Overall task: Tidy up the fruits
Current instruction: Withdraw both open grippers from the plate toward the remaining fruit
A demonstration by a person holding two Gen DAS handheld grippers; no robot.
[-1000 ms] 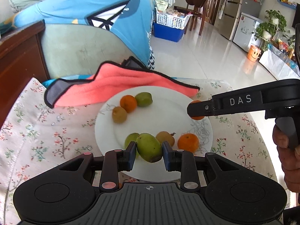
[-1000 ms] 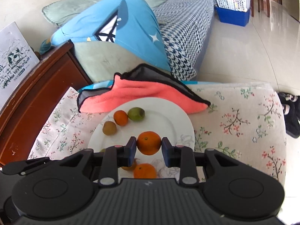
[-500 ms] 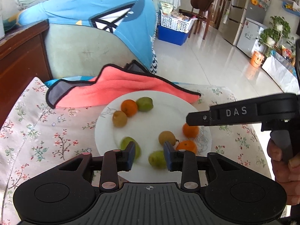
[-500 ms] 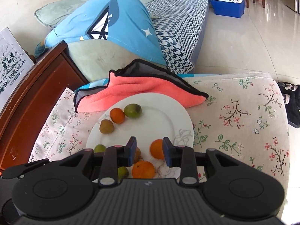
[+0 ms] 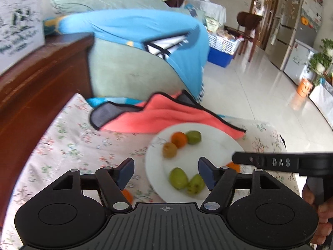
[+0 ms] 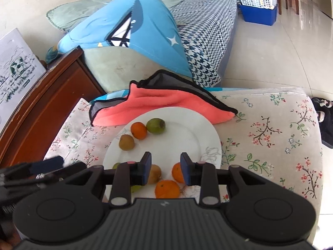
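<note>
A white plate (image 5: 218, 145) (image 6: 187, 120) on a floral cloth holds an orange (image 5: 179, 139), a green fruit (image 5: 193, 137) and a brown one (image 5: 169, 150) at its far side. Two green fruits (image 5: 178, 178) lie at its near side. My left gripper (image 5: 165, 170) hangs above the plate's left rim, its jaws opening wide with nothing between the pads. An orange (image 5: 127, 195) lies off the plate under its left finger. My right gripper (image 6: 165, 166) stands narrowly open over the plate's near part. A brown fruit (image 6: 155, 174) and an orange (image 6: 177, 171) lie beside its fingers, a second orange (image 6: 167, 188) nearer.
A coral towel (image 6: 166, 104) with a black edge overlaps the plate's far rim. A wooden cabinet (image 6: 41, 108) stands at the left and a blue cushion (image 6: 135, 31) on a sofa behind. Dark shoes (image 6: 324, 114) lie on the tiled floor at the right. A hand (image 5: 318, 208) holds the right gripper.
The left gripper let the green fruit go onto the plate, rose, swung left and widened its jaws. The right gripper set its orange on the plate and released it.
</note>
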